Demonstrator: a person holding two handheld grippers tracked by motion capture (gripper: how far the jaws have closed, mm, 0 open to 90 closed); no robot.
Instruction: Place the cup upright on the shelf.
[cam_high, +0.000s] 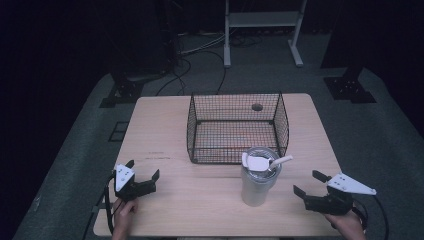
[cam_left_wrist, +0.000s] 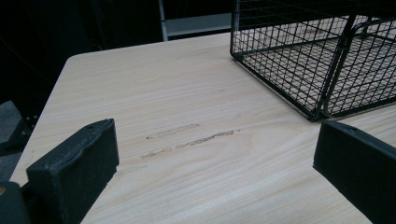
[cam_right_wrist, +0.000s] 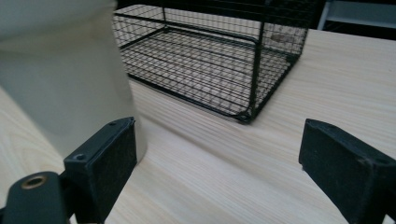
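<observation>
while both grippers' jaws gape wide, the tumbler (cam_high: 258, 180) stands before the basket (cam_high: 238, 128).

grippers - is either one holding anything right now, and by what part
Nothing is held. The left gripper and right gripper are both open over the table, and the tumbler stands free between them.

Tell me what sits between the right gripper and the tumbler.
Nothing: in the high view only bare table separates the right gripper from the tumbler. Its jaws stand open, apart from the tumbler.
</observation>
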